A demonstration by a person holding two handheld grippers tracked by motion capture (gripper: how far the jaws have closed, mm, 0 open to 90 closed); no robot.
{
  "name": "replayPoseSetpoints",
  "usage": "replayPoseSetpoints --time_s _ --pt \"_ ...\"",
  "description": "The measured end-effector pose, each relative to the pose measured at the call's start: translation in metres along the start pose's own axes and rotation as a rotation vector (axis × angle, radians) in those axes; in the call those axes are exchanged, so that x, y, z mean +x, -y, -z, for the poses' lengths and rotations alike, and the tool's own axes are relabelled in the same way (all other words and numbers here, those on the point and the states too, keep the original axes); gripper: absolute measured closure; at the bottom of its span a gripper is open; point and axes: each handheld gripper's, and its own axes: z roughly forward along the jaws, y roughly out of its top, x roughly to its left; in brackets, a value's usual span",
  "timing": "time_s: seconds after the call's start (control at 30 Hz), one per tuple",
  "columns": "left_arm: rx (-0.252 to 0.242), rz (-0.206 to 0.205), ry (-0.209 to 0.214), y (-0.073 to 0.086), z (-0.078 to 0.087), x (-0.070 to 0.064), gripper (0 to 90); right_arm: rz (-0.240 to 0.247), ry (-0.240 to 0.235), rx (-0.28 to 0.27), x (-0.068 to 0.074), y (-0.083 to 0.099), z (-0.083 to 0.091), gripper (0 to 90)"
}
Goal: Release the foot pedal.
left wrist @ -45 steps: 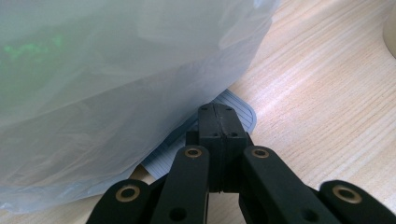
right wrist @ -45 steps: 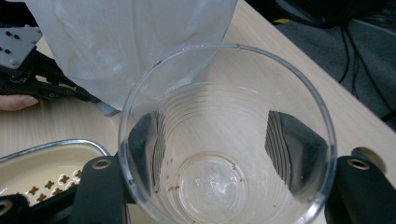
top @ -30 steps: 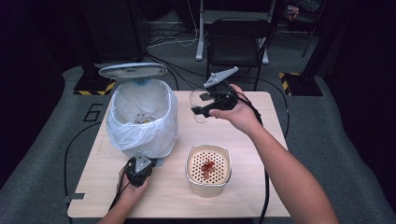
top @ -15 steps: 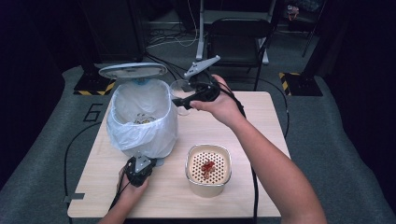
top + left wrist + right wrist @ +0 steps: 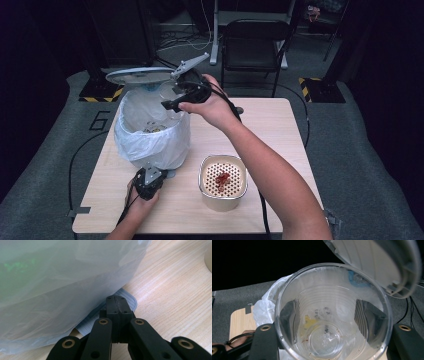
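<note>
Movement since the two earlier high views: the right gripper [image 5: 172,102] has carried the clear ribbed plastic cup [image 5: 332,312] leftward from mid-table to a position over the white plastic-lined pedal bin [image 5: 152,132], beneath the bin's raised grey lid [image 5: 140,75]. The left gripper [image 5: 148,181] has not shifted; it remains at the bin's front base. The cream perforated strainer pot with red scraps [image 5: 223,181], to the right of the bin, is likewise unmoved.

Assessment: the cup is now placed for tipping or dropping into the bin, so the disposal step appears close to completion. The cup looks nearly empty, with only faint yellowish residue and a few specks near its base.

Right gripper: jaws stand wide apart, one on each side of the cup wall and pressed against it, clamping the cup; the cup mouth faces the camera riding on that gripper.

Left gripper: jaws fully closed, tips meeting with no gap, resting on the pale ridged foot pedal [image 5: 125,298] at the bin's base, beside the liner bag [image 5: 62,282]. Judged to be pressing the pedal, which would account for the lid standing open
</note>
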Motion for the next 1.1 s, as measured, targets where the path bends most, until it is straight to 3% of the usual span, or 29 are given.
replayPoseSetpoints --time_s 0.07,0.67,0.9,0.97,1.1 --pt "0.024 -0.006 0.017 -0.001 0.002 0.001 90.0 0.001 -0.005 0.002 0.002 -0.001 -0.007 37.0" --pt "0.024 -0.006 0.019 -0.001 0.002 0.002 90.0 -0.058 0.066 0.003 0.009 -0.007 -0.062 34.7" --pt "0.024 -0.001 0.020 -0.001 0.002 0.001 90.0 -0.088 0.106 -0.030 0.010 -0.005 -0.069 33.9" --pt "0.024 -0.002 0.020 -0.001 0.002 0.001 90.0 -0.095 0.114 -0.035 0.012 -0.004 -0.070 31.2" --pt "0.024 -0.003 0.020 -0.001 0.002 0.001 90.0 -0.078 0.177 -0.064 0.017 -0.002 -0.071 13.9"
